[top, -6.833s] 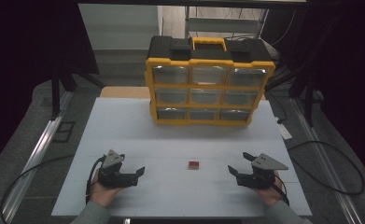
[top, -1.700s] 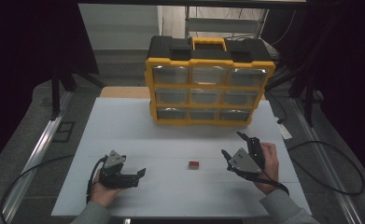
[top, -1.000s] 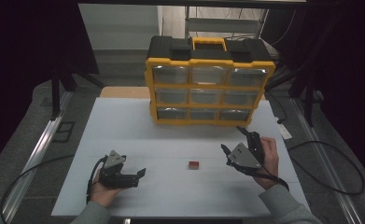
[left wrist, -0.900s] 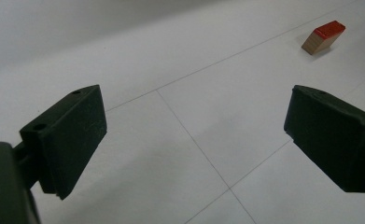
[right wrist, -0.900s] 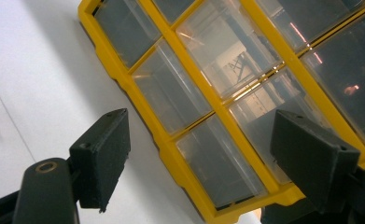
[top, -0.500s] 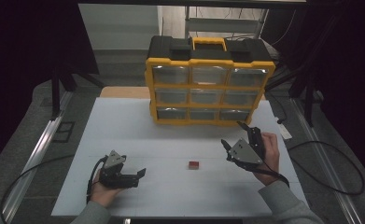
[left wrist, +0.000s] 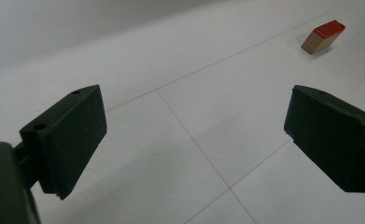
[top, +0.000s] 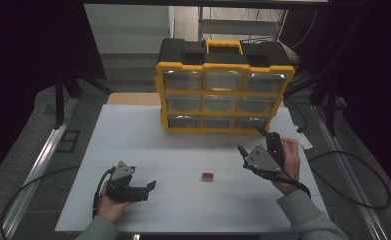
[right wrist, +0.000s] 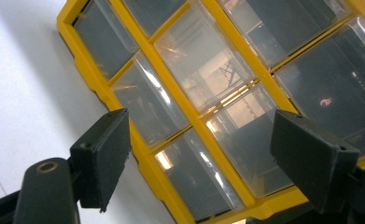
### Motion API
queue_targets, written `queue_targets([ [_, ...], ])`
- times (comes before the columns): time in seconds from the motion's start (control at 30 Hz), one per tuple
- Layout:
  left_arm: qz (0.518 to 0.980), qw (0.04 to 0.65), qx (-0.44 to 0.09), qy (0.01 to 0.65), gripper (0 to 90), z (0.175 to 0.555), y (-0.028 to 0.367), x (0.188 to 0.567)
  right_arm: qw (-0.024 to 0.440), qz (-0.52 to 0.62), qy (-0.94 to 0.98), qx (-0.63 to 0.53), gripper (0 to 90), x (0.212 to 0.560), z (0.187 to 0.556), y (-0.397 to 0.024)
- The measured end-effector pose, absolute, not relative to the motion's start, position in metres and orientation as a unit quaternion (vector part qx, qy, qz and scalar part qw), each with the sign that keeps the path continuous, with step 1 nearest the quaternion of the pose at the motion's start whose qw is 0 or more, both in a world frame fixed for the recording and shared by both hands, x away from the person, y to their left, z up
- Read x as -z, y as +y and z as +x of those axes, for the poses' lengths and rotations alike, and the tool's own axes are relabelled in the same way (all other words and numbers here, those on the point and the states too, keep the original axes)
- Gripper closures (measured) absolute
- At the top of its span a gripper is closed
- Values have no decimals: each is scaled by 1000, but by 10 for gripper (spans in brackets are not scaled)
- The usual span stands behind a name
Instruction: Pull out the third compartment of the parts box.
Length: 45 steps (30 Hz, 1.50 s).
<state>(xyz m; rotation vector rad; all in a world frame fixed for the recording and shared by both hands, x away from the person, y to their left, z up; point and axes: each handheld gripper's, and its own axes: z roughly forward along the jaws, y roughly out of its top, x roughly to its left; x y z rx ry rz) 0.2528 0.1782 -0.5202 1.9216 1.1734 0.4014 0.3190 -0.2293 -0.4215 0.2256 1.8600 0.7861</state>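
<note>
Dark surroundings close in on a white table (top: 148, 145), whose far edge at twelve o'clock carries a yellow-and-black drawer cabinet (top: 225, 92) with nine clear drawers in three rows. Near the table's middle, toward five o'clock of the cabinet, a small red-topped block (top: 207, 176) lies alone, well apart from both hands. The right tool (top: 253, 146) is raised at about three o'clock of the block, its jaws spread wide and empty, aimed at the cabinet's bottom row; in the right gripper view the jaws frame the clear drawer fronts (right wrist: 194, 135) without touching them. The left tool (top: 150, 186) rests low at about eight o'clock of the block, jaws also wide and holding nothing; in the left gripper view the red-topped block (left wrist: 323, 36) sits up at one o'clock, beyond the jaws. By my reading, the work in hand is reaching for a lower drawer to pull it open. The risks follow from that: the drawer fronts are smooth and shallow, so a jaw could slip off the lip rather than catch it; a pull on a stiff drawer could drag or tip the cabinet forward, since nothing braces it; and coming in skewed, as the tilted view suggests, could straddle the yellow divider and grip two drawers.
</note>
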Motion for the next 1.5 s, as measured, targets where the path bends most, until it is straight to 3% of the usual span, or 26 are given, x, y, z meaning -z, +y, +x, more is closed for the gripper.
queue_targets([
  [1.5,766,414,-160,466,64,253,179,520,553,99,761,-326,218,401,329,-224],
])
